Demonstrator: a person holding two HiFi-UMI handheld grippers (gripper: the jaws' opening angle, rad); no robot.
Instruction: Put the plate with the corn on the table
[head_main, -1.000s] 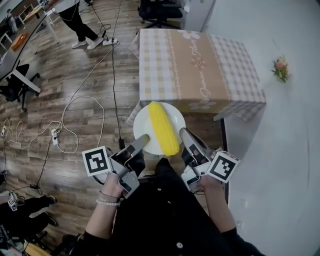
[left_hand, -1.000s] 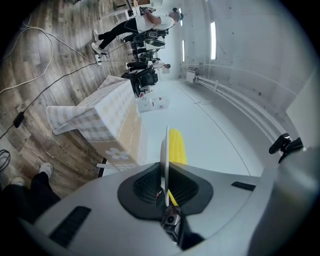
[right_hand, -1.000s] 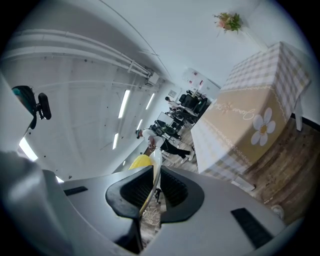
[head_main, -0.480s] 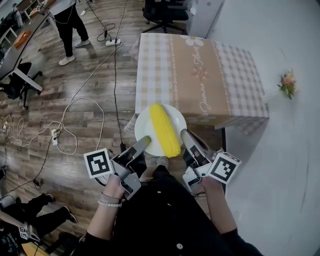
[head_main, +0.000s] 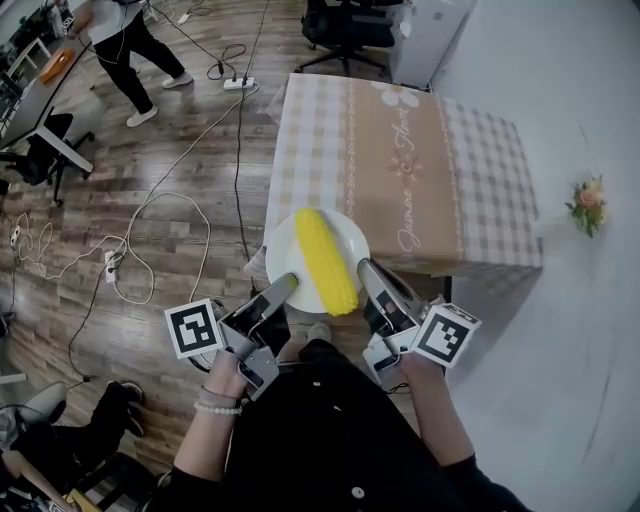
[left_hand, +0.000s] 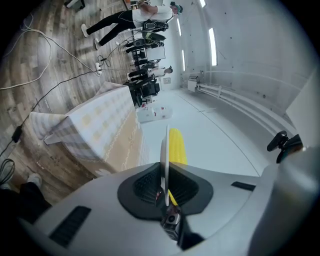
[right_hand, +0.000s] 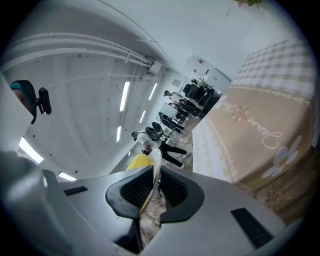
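the plate (head_main: 283, 255) with the corn (head_main: 325, 262) has come forward to hang at the near edge of the tabletop (head_main: 400, 160), the left gripper (head_main: 285, 283) and right gripper (head_main: 365, 269) jaws each clamped on its rim, so set-down looks close.

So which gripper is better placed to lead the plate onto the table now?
Right, though only slightly. The left gripper and right gripper are each shut on the plate rim, so both must move. The right one faces the table's near edge; the left is at its corner.
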